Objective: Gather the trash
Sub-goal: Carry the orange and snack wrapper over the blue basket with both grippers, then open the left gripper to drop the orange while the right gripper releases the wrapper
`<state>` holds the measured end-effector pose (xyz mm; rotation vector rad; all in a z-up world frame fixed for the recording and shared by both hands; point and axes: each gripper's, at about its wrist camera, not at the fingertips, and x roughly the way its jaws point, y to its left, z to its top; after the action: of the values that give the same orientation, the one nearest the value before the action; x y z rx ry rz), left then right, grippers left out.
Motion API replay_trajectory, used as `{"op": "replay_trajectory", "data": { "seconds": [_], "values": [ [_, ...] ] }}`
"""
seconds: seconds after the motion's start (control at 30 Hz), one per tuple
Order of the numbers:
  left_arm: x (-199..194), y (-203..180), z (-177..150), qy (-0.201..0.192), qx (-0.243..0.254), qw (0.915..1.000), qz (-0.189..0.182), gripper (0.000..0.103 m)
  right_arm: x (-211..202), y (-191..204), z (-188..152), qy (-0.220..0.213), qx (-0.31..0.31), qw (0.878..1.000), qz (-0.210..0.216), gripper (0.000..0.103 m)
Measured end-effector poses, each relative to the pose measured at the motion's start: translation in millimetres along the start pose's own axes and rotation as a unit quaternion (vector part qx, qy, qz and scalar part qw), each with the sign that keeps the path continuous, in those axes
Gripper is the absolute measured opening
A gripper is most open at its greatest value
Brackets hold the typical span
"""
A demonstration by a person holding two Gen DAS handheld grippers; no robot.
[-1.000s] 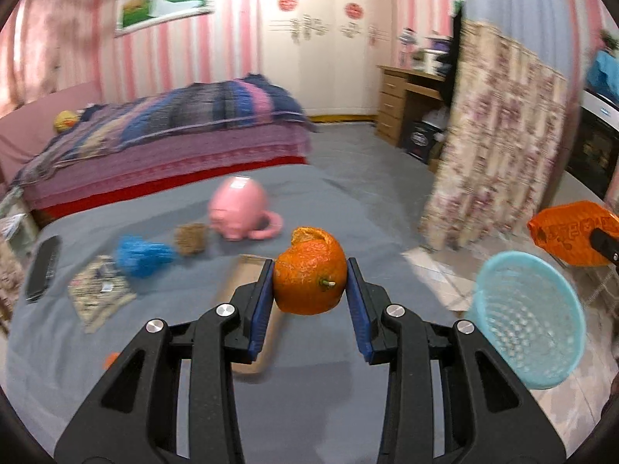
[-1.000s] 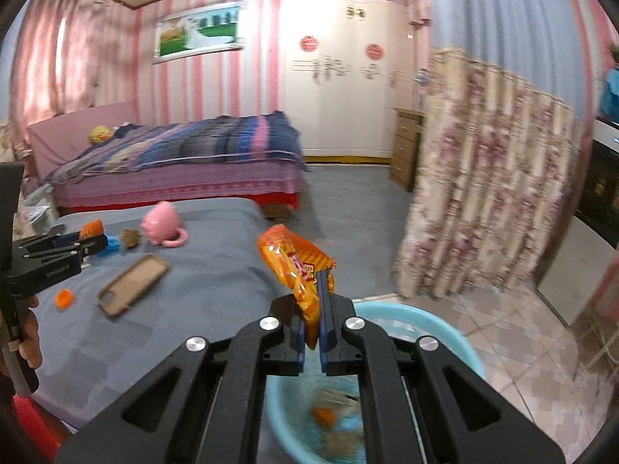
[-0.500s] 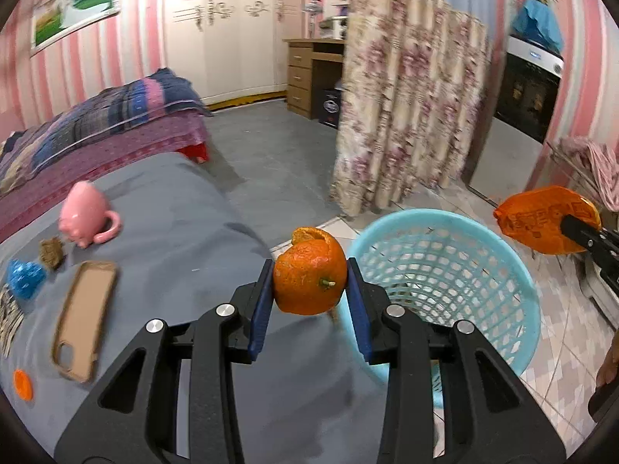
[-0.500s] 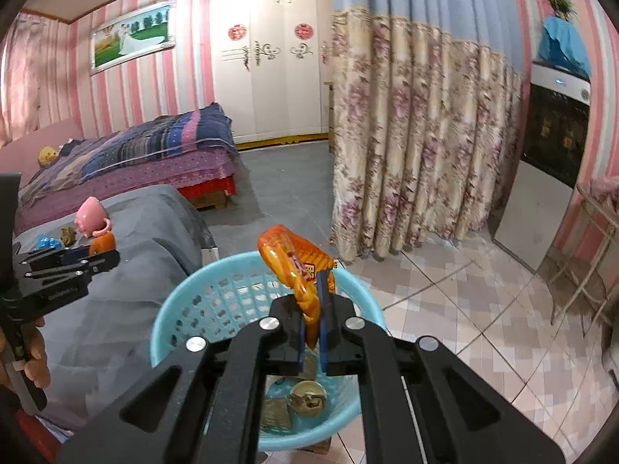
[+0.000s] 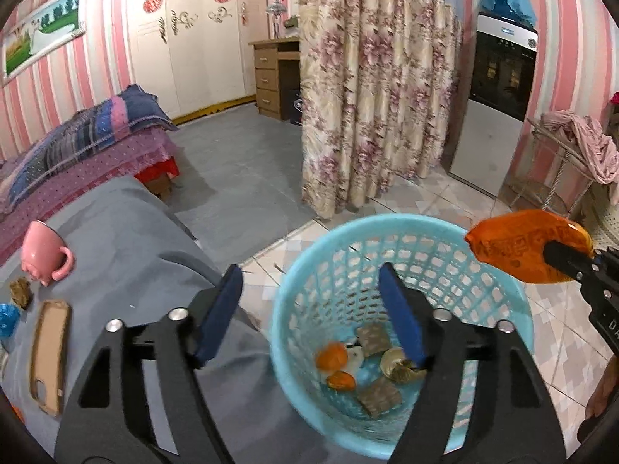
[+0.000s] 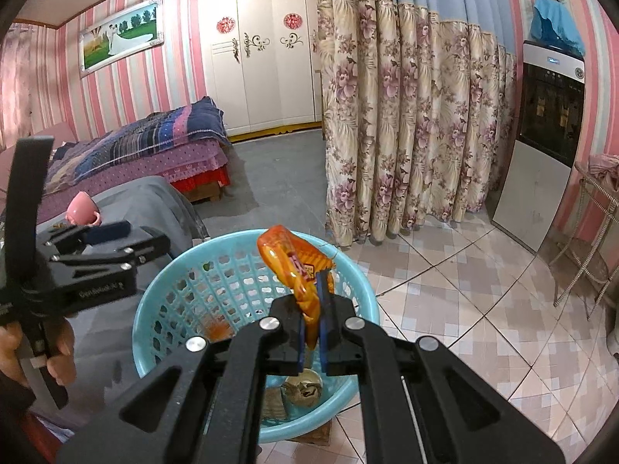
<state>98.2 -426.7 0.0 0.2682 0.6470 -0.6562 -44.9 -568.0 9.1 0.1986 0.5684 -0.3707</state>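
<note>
A light blue plastic basket (image 5: 433,232) (image 6: 154,301) stands on the tiled floor beside the grey-covered table. My left gripper (image 5: 309,290) hangs over its near rim, jaws opening with nothing between them. The orange peel (image 5: 332,355) lies at the basket's bottom among several scraps. In the right wrist view a blurred orange shape (image 6: 218,330) shows against the basket's inner wall. My right gripper (image 6: 311,305) is shut on an orange snack wrapper (image 6: 294,261) (image 5: 530,245), held above the basket's right side.
On the grey table (image 5: 127,255) lie a pink mug (image 5: 42,257), a brown phone case (image 5: 48,350), a blue crumpled scrap (image 5: 7,319) and a brown scrap (image 5: 19,292). A floral curtain (image 5: 371,89) hangs behind the basket. A bed (image 6: 154,147) stands at the back left.
My left gripper swung from the table to over the basket and opened; the orange peel left its pads and now lies inside. My right gripper came over the basket, still gripping the wrapper.
</note>
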Motion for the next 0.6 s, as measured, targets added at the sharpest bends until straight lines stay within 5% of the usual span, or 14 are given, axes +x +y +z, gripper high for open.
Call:
{"op": "replay_trajectory", "data": {
  "seconds": [0.47, 0.53, 0.57, 0.6],
  "values": [
    [-53.4, 55.1, -5.1, -0.044, -0.025, 0.9955, 0.081, 0.09, 32.7, 30.1, 0.8, 0.013, 0.017, 1.0, 0.017, 0.007],
    [-60.9, 61.4, -7.7, -0.047, -0.029, 0.9948, 0.086, 0.091, 40.8, 37.4, -0.4, 0.02, 0.01, 1.0, 0.011, 0.019],
    [-65.9, 66.9, -9.8, -0.048, -0.034, 0.9942, 0.09, 0.092, 46.0, 41.0, -1.0, 0.024, 0.006, 1.0, 0.01, 0.041],
    [-69.2, 71.5, -11.4, -0.049, -0.037, 0.9938, 0.092, 0.093, 48.8, 43.5, -1.9, 0.025, 0.004, 1.0, 0.008, 0.051]
  ]
}}
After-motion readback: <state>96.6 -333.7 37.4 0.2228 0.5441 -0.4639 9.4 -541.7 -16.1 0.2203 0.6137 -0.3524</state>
